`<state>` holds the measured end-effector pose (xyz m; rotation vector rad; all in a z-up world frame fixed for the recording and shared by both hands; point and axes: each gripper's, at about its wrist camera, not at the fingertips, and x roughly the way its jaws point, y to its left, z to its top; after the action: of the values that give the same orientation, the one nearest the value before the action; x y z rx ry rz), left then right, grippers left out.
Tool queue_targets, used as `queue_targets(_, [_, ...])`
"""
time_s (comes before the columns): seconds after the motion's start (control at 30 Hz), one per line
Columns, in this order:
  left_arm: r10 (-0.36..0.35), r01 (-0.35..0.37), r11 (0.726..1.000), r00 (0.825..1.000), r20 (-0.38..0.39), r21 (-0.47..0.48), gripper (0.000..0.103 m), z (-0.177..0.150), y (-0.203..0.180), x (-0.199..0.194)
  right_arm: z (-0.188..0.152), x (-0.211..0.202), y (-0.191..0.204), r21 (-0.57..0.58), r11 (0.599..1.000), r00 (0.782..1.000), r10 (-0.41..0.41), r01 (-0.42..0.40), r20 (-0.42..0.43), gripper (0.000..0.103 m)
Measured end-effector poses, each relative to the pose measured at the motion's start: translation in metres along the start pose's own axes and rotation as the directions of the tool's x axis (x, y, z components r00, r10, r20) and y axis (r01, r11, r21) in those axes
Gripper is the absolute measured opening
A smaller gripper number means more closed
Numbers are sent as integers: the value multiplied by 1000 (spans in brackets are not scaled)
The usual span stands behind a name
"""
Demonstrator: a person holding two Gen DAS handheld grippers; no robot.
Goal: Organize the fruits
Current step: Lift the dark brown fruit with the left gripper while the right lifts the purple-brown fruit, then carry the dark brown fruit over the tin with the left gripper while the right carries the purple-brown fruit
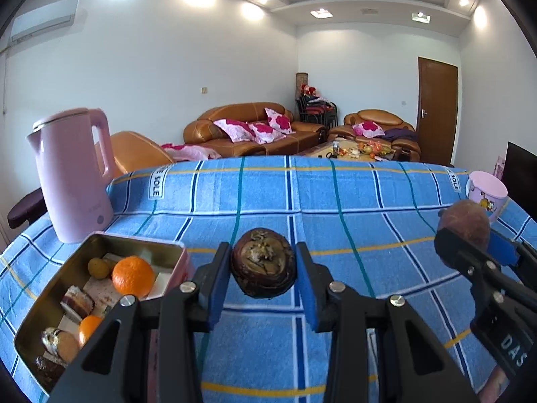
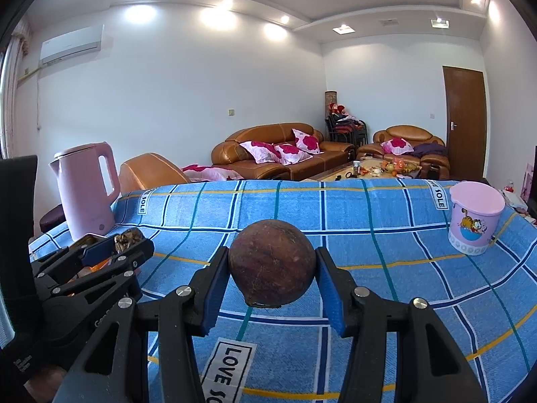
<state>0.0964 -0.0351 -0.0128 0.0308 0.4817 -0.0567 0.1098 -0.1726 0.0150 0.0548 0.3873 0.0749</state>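
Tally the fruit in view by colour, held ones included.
Dark brown, one in each gripper: 2, left gripper's fruit, right gripper's fruit
Orange, in the tin: 2
Yellow-green, in the tin: 1
Total: 5

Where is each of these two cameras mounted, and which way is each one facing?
Left wrist: sits on the left gripper, looking forward across the blue checked cloth; its fingers clamp a dark fruit, tin at left, right gripper at right.
Right wrist: sits on the right gripper, same heading; its fingers clamp a round brown fruit, left gripper at left.
Shared: pink kettle, pink cup, sofas.
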Motion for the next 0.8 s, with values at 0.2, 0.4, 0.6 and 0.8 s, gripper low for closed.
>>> queue_targets(0.2, [21, -21, 1000, 999, -43, -3, 39, -8, 18, -7, -1, 4, 10, -1, 999, 999, 33, -33, -35, 53])
queue_targets(0.4, [64, -65, 998, 997, -42, -16, 39, -8, 45, -19, 5, 3, 37, -45, 996, 996, 81, -83, -35, 53])
queue_targets(0.6, [89, -89, 996, 996, -33, -25, 39, -7, 67, -31, 12, 0, 65, -79, 989, 992, 126, -127, -25, 53])
queue_targets(0.8, [121, -122, 992, 992, -15, -31, 39, -5, 86, -42, 19, 0, 89, -97, 981, 986, 164, -166, -24, 53])
